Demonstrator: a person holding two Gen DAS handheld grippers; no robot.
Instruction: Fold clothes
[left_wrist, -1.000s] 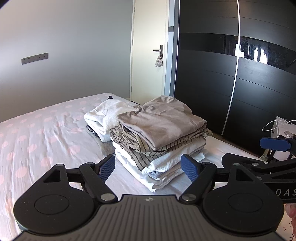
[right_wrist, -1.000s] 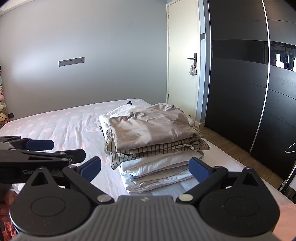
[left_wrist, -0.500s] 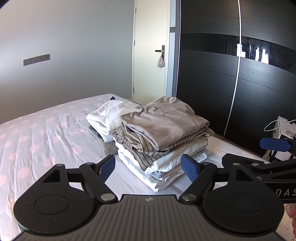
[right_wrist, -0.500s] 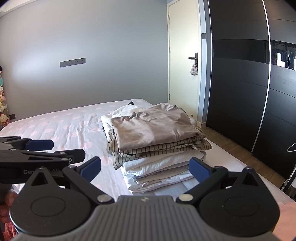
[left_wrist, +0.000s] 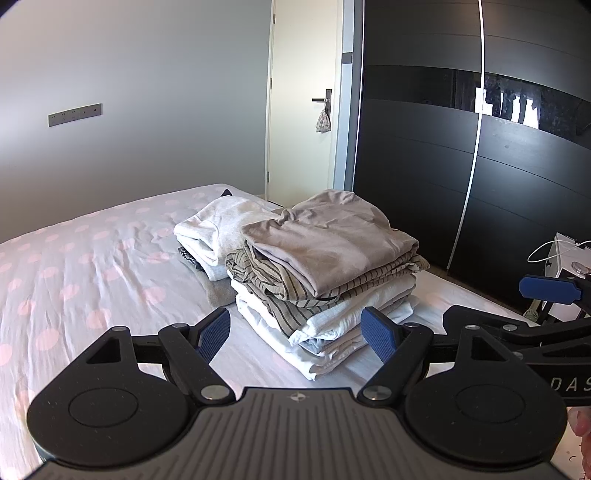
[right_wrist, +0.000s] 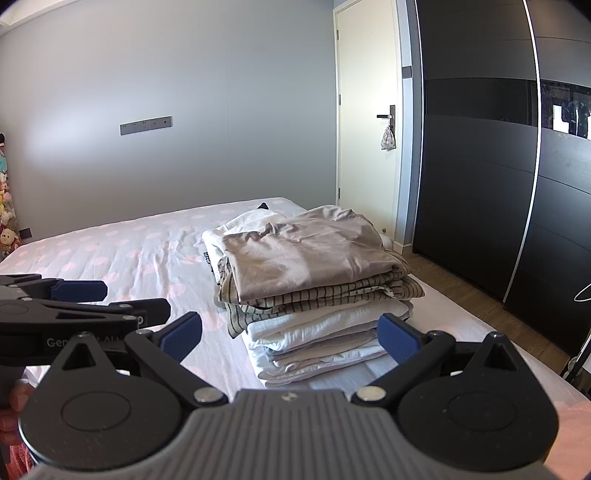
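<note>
A stack of folded clothes sits on the bed, beige garment on top, striped one under it, white ones below; it also shows in the right wrist view. A second pile of white folded cloth lies behind it. My left gripper is open and empty, a little short of the stack. My right gripper is open and empty, also just short of the stack. Each gripper shows at the edge of the other's view.
The bed has a white sheet with pink dots. A black wardrobe and a cream door stand beyond the bed. A white box with a cable is at right. Plush toys hang at far left.
Both grippers have drawn back and risen slightly; the stack looks a little lower and farther in both views. Both stay open.
</note>
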